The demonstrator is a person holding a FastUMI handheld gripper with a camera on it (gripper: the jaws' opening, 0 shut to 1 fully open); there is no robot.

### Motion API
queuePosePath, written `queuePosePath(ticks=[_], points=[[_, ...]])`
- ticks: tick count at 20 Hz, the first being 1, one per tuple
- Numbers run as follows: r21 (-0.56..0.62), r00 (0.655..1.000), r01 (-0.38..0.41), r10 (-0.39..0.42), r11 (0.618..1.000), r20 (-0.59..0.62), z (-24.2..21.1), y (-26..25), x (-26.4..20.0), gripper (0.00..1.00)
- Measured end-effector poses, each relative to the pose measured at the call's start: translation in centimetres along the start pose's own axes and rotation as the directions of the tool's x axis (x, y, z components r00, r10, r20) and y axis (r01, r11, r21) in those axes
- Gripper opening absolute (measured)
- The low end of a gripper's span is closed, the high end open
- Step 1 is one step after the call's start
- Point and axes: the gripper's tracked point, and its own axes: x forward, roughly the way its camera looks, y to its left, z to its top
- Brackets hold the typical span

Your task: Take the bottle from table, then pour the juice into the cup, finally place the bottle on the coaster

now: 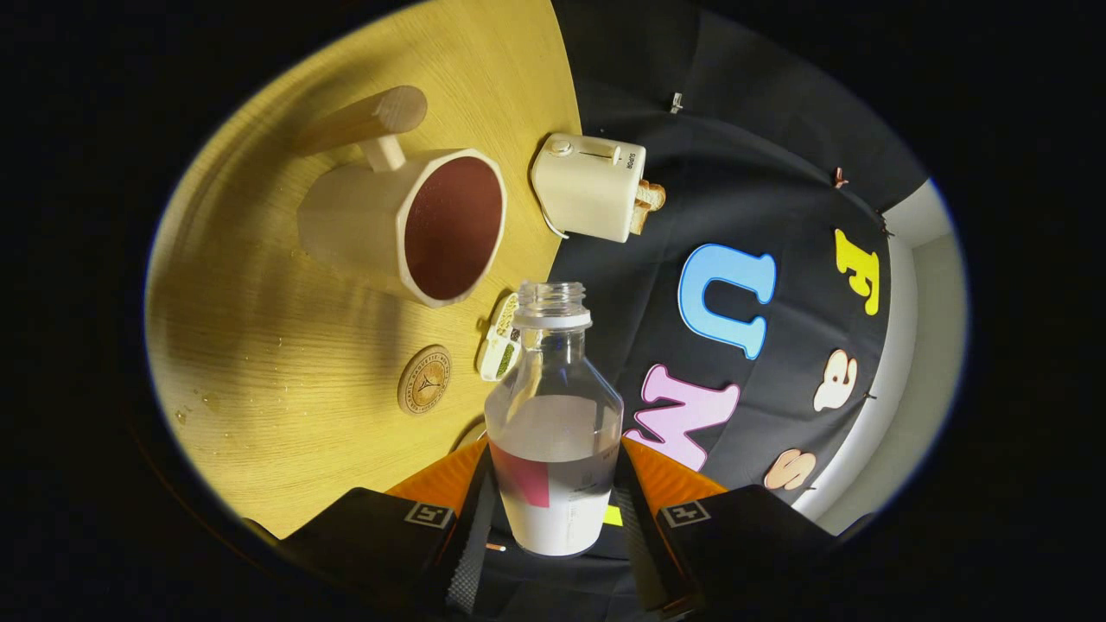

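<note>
Wooden table (pixel 259 345) fills frame's left, tilted; cup (pixel 406 225), coaster (pixel 424 380) and toaster (pixel 587 186) on it. Gripper (pixel 553 510) fingers clamp the open bottle (pixel 553 415) at lower centre

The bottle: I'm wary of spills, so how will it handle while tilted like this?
The bottle, clamped in the hand-held gripper, looks clear, rigid and smooth, so it may slip. It is uncapped and partly full, so liquid will probably slosh, shifting its weight toward the neck.
</note>
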Motion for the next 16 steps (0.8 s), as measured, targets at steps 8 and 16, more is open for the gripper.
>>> queuePosePath(ticks=[8,16], points=[[-0.04,1.0,-0.006,0.007,0.999,0.015,0.28,0.11,0.04,0.71],[-0.063,1.0,-0.003,0.005,0.998,0.022,0.41,0.15,0.24,0.71]])
